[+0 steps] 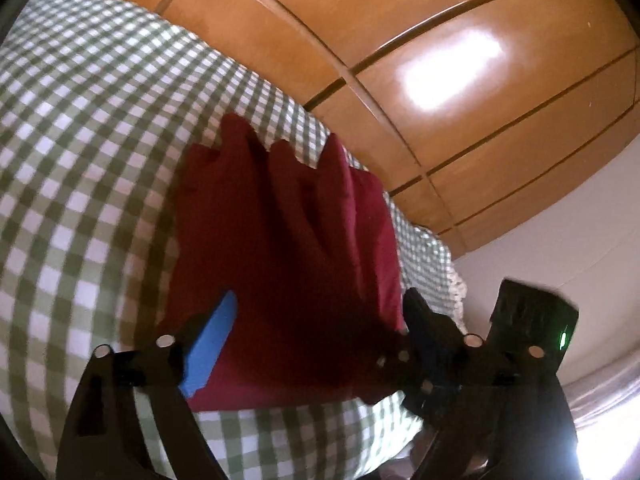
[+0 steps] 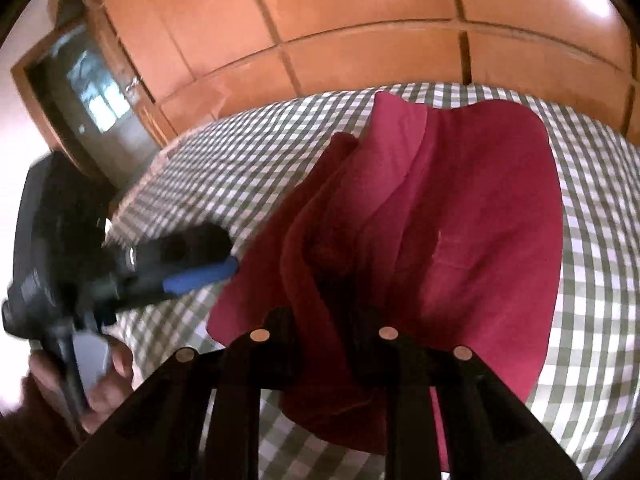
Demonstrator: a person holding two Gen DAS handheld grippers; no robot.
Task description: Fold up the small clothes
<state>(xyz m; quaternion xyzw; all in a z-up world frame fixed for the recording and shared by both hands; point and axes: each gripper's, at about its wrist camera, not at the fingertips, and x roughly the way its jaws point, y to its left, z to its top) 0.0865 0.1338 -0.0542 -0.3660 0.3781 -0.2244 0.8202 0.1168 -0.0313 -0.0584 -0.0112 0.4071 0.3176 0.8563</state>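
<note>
Crimson garment (image 2: 460, 216) lies bunched on the gingham-covered bed (image 2: 600, 264), its long axis running away from the cameras toward the wooden wardrobe (image 2: 360, 12). Right tool (image 2: 328, 320) pinches the near edge; left tool (image 1: 316, 320) gapes wide around it, gripping nothing. One-sided lifting could drag folds askew.

Dark red garment (image 1: 288, 248) draped on green checked cloth (image 1: 80, 140), left tool (image 1: 316, 340) spread wide, wooden panelling (image 1: 460, 80) behind
</note>
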